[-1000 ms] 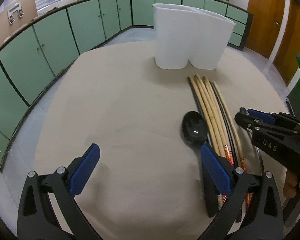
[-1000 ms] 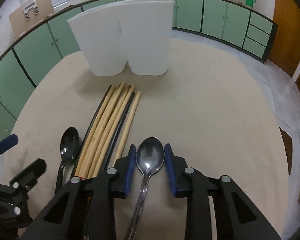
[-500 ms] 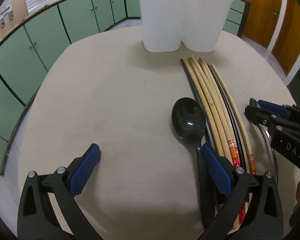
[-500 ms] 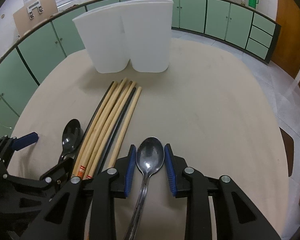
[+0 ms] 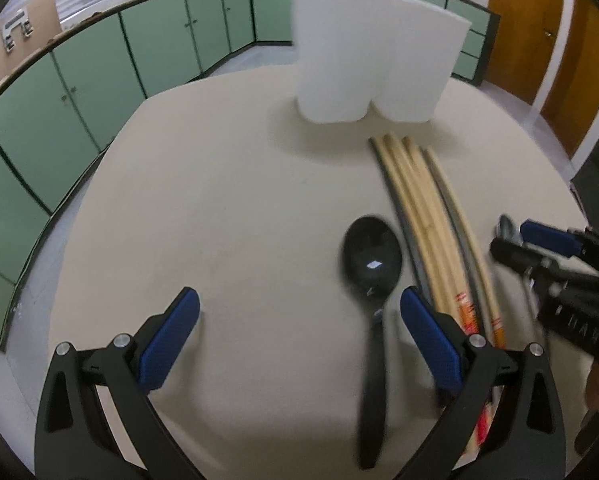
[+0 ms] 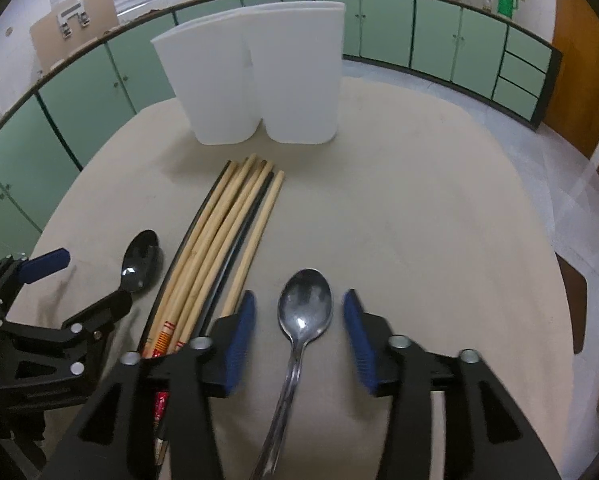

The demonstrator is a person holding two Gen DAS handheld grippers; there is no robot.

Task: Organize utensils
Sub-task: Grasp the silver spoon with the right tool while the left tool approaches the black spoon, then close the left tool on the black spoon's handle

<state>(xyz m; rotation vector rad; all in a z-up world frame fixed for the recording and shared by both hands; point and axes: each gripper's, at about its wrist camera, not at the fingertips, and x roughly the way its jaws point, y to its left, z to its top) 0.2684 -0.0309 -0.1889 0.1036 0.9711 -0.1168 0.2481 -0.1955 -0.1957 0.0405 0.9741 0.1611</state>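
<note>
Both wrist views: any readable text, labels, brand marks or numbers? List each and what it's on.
No text reads clearly in either view now.
Right hand-held gripper: pale lettering on its black body in the left wrist view, too blurred by motion to read.
Chopsticks: red and orange bands near their ends, a pattern; any characters are too small to tell.
White holder, metal spoon, black spoon: no markings visible.

Round beige table [image 6: 439, 220]. Metal spoon [image 6: 305, 312] between right gripper [image 6: 299, 328] jaws, which are opening. Chopsticks [image 6: 223, 232] just left, black spoon [image 6: 141, 260] beyond, white holder [image 6: 259, 80] ahead.
</note>
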